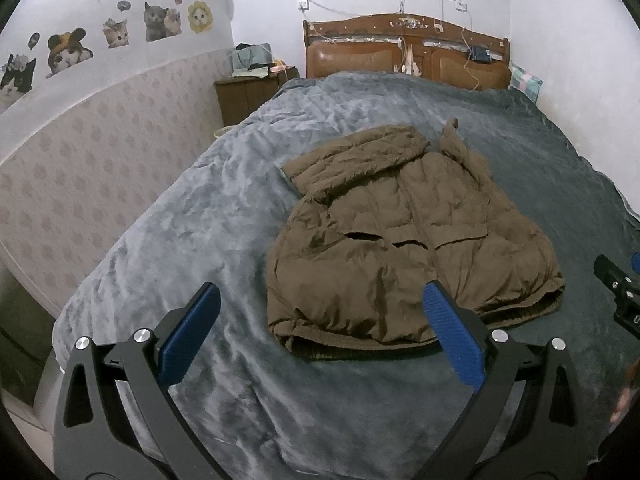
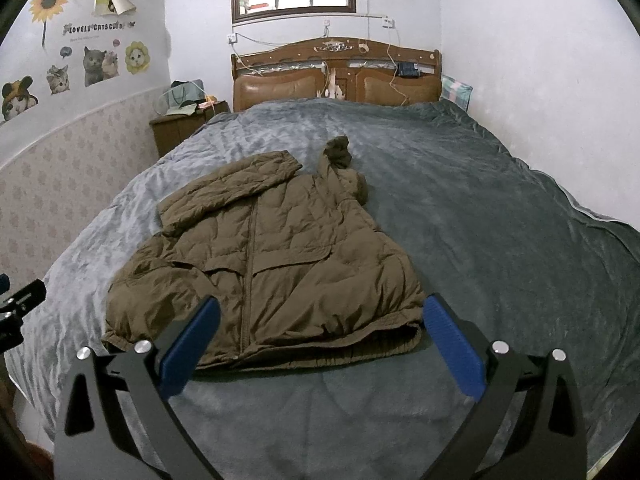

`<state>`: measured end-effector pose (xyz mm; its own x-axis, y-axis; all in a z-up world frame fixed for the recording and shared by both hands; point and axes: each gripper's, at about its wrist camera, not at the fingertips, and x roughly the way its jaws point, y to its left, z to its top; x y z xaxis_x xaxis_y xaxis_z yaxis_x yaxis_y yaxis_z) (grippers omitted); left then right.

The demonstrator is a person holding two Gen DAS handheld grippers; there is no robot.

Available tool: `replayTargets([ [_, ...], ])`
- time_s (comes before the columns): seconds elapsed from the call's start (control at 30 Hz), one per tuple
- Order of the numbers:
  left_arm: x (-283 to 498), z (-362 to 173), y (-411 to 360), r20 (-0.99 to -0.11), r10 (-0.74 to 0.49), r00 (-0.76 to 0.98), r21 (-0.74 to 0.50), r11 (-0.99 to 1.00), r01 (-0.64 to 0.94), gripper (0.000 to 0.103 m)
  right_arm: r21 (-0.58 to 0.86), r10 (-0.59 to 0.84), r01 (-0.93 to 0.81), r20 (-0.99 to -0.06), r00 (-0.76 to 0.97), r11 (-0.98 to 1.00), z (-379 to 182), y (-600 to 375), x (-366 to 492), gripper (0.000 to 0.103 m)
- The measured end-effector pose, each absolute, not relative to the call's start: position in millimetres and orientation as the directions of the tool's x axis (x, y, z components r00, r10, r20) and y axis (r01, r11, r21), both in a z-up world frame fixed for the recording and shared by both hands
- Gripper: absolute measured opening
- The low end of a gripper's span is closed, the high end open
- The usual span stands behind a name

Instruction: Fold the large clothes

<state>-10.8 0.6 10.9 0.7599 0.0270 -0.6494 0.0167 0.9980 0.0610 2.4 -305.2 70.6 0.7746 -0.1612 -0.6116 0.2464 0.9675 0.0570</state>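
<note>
One sleeve looks done so far: the jacket (image 2: 260, 256) lies front-up on the bed (image 2: 500, 240), hem toward you, and the sleeve on its left side (image 1: 356, 158) is laid across the upper chest. The other sleeve isn't clearly visible; something bunches up near the collar/hood (image 2: 340, 156) at the far end, but can't tell whether that's hood or cuff. Body is still full length, w/ a rumpled flap over the pocket area on the left side, so I'd judge you're early, maybe a third in.

Your left claw (image 1: 320, 312) is spread wide, nothing in it, hovering above the blanket just short of the hem's left corner. Your right claw (image 2: 320, 320) is equally wide and empty, framing the hem's right half from above; no contact w/ fabric in either view.

Left to do, as I read it: tuck in the right side, flatten that left flap, then bring the hem up toward the collar. Puffy quilting will likely spring back, so press the folds down.
</note>
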Motion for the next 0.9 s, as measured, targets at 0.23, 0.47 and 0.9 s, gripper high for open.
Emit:
replayTargets([
  [0.23, -12.6, 14.5, -0.2, -0.642, 0.027, 0.767, 0.064, 0.998, 0.018, 0.100, 0.057, -0.161, 0.246, -0.611, 0.775, 0.968, 70.7, -304.9, 2.7, 0.101],
  [0.47, -13.0, 16.7, -0.3, -0.636, 0.027, 0.771, 0.064, 0.998, 0.017, 0.100, 0.054, -0.163, 0.247, -0.610, 0.776, 0.968, 70.6, -304.9, 2.9, 0.101],
  [0.9, -10.6, 18.6, -2.0, -0.635, 0.023, 0.772, 0.067, 0.997, 0.026, 0.100, 0.055, -0.163, 0.249, -0.615, 0.772, 0.967, 69.4, -305.7, 5.1, 0.101],
])
